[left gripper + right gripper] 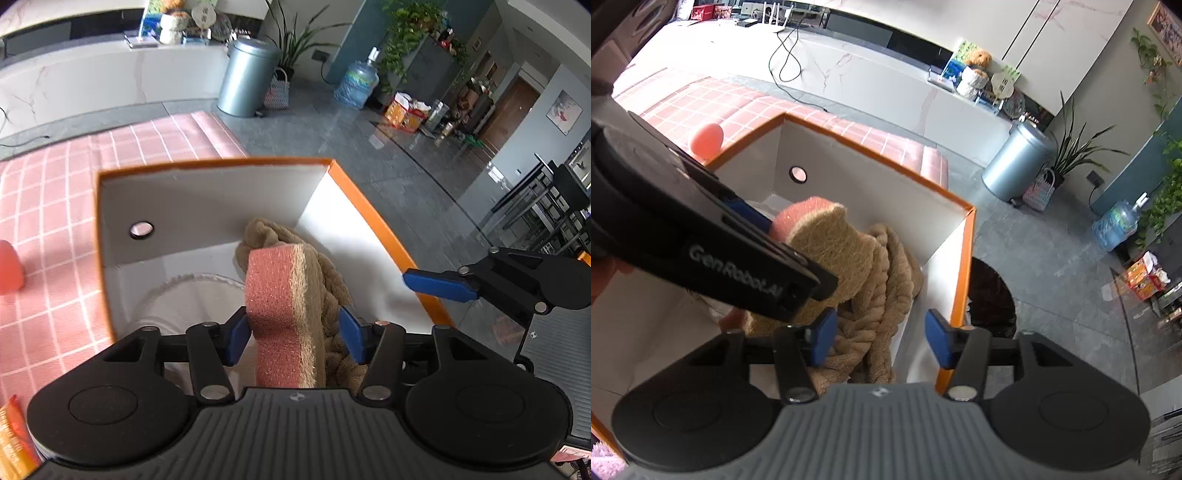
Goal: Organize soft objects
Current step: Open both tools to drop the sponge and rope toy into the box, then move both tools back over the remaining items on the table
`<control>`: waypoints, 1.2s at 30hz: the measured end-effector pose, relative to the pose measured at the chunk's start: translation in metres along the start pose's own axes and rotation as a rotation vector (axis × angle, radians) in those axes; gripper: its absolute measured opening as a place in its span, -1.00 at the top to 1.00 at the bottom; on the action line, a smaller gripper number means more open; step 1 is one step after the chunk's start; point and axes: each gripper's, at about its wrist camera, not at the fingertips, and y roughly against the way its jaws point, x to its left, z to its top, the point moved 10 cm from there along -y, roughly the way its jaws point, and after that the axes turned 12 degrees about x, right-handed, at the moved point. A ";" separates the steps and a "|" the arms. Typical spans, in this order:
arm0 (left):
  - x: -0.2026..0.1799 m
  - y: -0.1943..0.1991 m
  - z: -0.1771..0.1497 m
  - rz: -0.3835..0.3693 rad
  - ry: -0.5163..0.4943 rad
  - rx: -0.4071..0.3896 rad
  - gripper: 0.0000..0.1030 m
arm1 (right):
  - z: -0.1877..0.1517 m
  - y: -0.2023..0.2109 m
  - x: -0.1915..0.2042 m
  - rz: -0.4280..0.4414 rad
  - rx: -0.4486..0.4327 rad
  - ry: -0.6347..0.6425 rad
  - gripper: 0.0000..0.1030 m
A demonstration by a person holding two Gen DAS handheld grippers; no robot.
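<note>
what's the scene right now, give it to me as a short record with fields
container: orange-edged box with white inner walls, on a pink checked cloth
in box: tan plush rope against the far corner
sponge: pink sponge with a tan scrub face, standing on edge between the left gripper pads, right pad not touching it
right gripper: open, above the tan plush rope, nothing held
outside box: pink rounded object on the cloth
</note>
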 end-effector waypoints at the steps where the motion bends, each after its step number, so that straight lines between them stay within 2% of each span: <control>1: 0.000 0.004 0.000 0.007 0.001 -0.009 -0.24 | -0.001 0.003 0.001 -0.009 -0.005 0.002 -0.12; 5: -0.002 0.025 -0.003 -0.002 0.000 -0.046 -0.28 | -0.003 0.019 0.004 -0.031 -0.028 -0.003 -0.32; 9: -0.004 0.049 -0.007 -0.005 -0.001 -0.109 -0.30 | -0.007 0.036 0.007 -0.042 -0.057 -0.028 -0.34; 10: -0.005 0.056 -0.009 -0.004 -0.003 -0.125 -0.31 | -0.009 0.042 0.008 -0.045 -0.066 -0.037 -0.41; 11: -0.004 0.064 -0.010 0.003 -0.002 -0.145 -0.31 | -0.009 0.046 0.009 -0.050 -0.076 -0.047 -0.57; 13: -0.005 0.078 -0.015 0.024 -0.013 -0.192 -0.31 | -0.012 0.057 0.012 -0.076 -0.104 -0.073 -0.64; 17: -0.009 0.109 -0.028 0.044 -0.060 -0.286 -0.32 | -0.017 0.080 0.024 -0.092 -0.165 -0.123 -0.64; 21: -0.011 0.137 -0.040 0.067 -0.080 -0.369 -0.32 | -0.019 0.109 0.040 -0.094 -0.281 -0.186 -0.65; 27: 0.005 0.175 -0.071 0.141 -0.073 -0.522 -0.32 | -0.019 0.139 0.089 -0.081 -0.428 -0.224 -0.65; 31: 0.033 0.196 -0.094 0.206 -0.010 -0.586 -0.32 | -0.014 0.143 0.131 -0.056 -0.468 -0.221 -0.65; 36: 0.070 0.213 -0.119 0.294 0.054 -0.594 -0.32 | -0.007 0.144 0.176 0.007 -0.472 -0.245 -0.65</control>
